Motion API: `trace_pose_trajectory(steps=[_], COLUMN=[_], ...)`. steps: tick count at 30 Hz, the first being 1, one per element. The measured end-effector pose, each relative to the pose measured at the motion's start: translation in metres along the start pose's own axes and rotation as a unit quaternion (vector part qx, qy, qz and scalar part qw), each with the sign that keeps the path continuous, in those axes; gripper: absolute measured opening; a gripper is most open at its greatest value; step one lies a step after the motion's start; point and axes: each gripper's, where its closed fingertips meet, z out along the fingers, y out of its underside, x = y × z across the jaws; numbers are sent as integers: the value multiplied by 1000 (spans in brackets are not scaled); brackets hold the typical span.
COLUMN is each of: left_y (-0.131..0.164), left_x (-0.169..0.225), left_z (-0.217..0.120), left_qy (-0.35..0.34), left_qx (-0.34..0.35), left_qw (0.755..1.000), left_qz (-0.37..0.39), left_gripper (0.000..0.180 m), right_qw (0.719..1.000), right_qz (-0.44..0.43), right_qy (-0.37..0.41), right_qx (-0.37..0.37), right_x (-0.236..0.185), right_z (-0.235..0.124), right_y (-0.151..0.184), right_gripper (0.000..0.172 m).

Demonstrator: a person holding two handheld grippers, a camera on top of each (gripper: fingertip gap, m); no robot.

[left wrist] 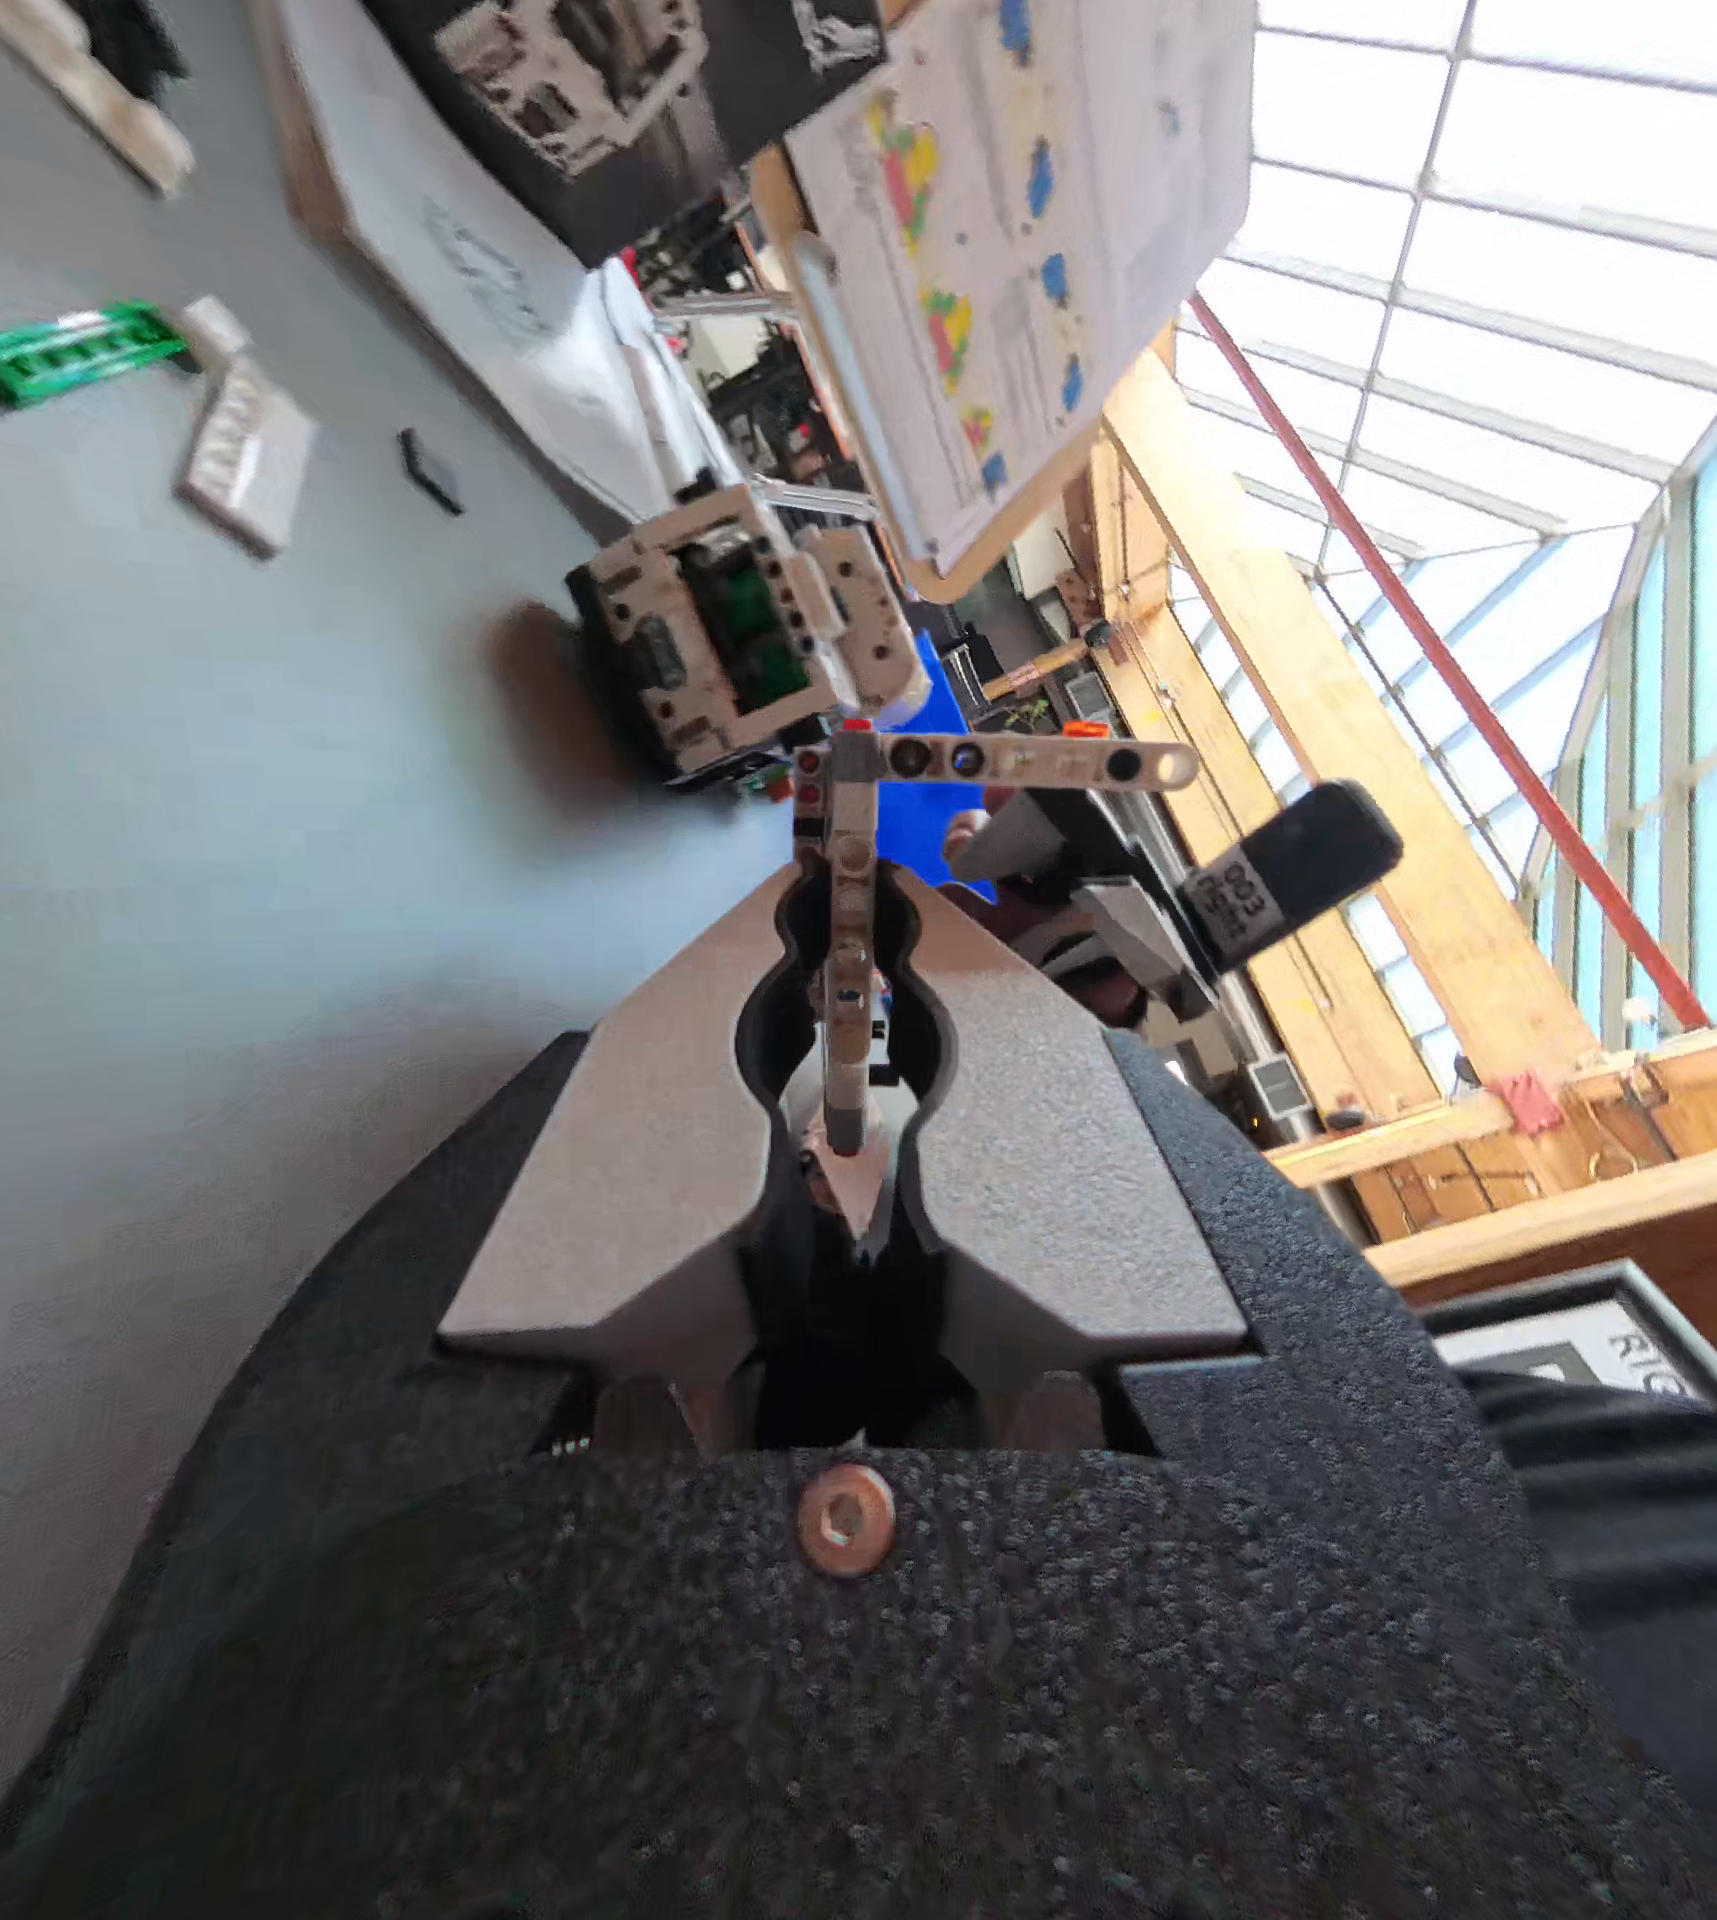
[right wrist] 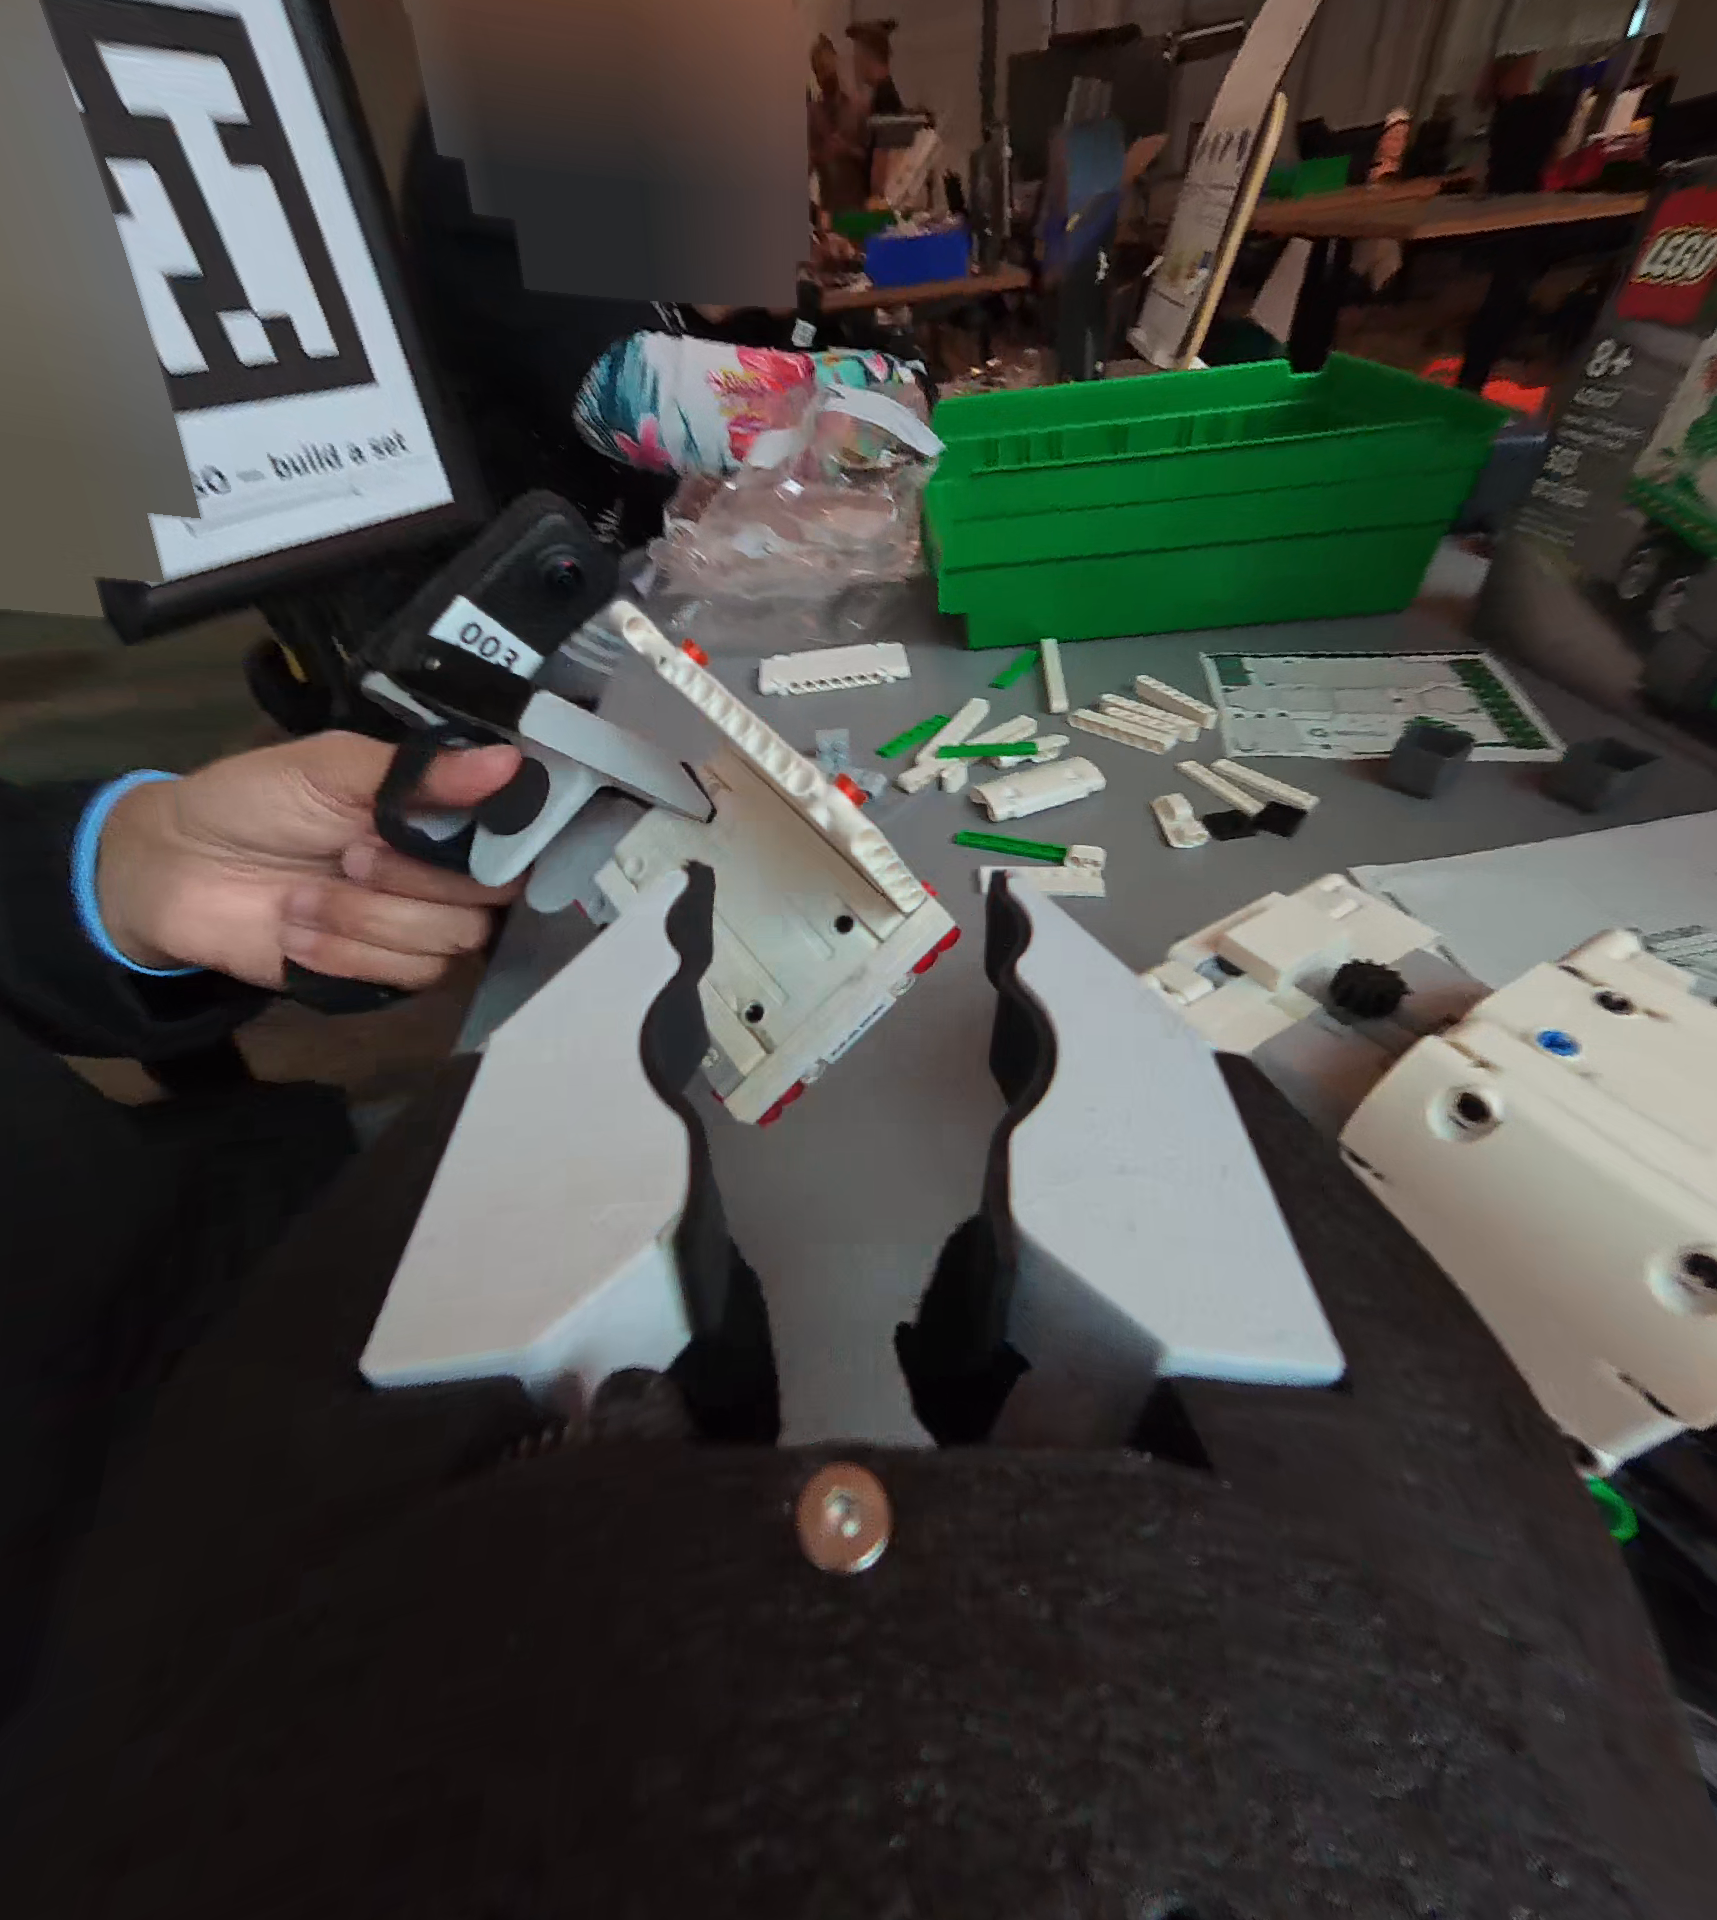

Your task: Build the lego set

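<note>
Grey bench (right wrist: pixel 854 1164) under a glazed roof carries scattered building-toy parts. Left tool (left wrist: pixel 852 914) is clamped on a white brick panel assembly (right wrist: pixel 792 914), gripping it by one edge and holding it tilted above the bench. Right tool (right wrist: pixel 843 914) stands wide open, gripping nothing, its left fingertip just in front of that assembly. Loose white and green beams (right wrist: pixel 1020 743) lie beyond, before a green bin (right wrist: pixel 1186 520); a larger white model (right wrist: pixel 1560 1174) sits at right.

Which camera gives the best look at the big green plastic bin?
The right wrist view: the green bin stands whole and fairly sharp on the grey table, beyond the scattered white pieces. The left wrist view does not show it; only a small blurred green part lies there.
</note>
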Motion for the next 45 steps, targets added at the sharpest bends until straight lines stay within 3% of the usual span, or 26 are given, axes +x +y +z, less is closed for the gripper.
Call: trace_pose_trajectory(steps=[7,10,14,17,22,24,26,31,33,37,39,41,45], left_y=[3,14,20,22,25,26,21,4,4,-21,-20,-8,-15], left_x=[-37,-36,-33,-33,-31,-31,-30,-20,-18,-37,-43,-49,-70], left_z=[0,4,6,5,1,-2,-10,-36,-40,-34,-22,-11,6], left_qy=[-74,-85,-91,-84,-78,-78,-81,-100,-99,-156,-139,-109,-146], left_qx=[-5,-31,-51,-59,-71,-87,-93,-92,-121,-163,-204,-252,-257], left_qw=[994,993,993,993,994,993,992,969,943,848,831,834,845], left_qz=[-78,-78,-62,-60,-38,-14,30,205,292,479,499,479,446], left_gripper=[6,6,6,6,7,8,22,32,32,40,40,36,11], right_qw=[985,965,948,931,905,891,874,813,794,758,750,752,771], right_qz=[-121,-188,-227,-278,-282,-294,-299,-320,-311,-329,-335,-326,-316], right_qy=[61,111,65,68,-29,-50,-66,-66,-91,-137,-173,-192,-186], right_qx=[-111,-148,-214,-225,-316,-342,-378,-481,-515,-546,-544,-541,-521], right_x=[0,9,1,10,1,1,5,34,36,36,31,27,29], right_z=[14,18,31,40,52,56,58,66,68,72,75,80,86], right_y=[36,44,48,31,44,46,48,54,59,61,63,65,63], right_gripper=[49,31,37,27,12,8,6,6,6,5,6,6,6])
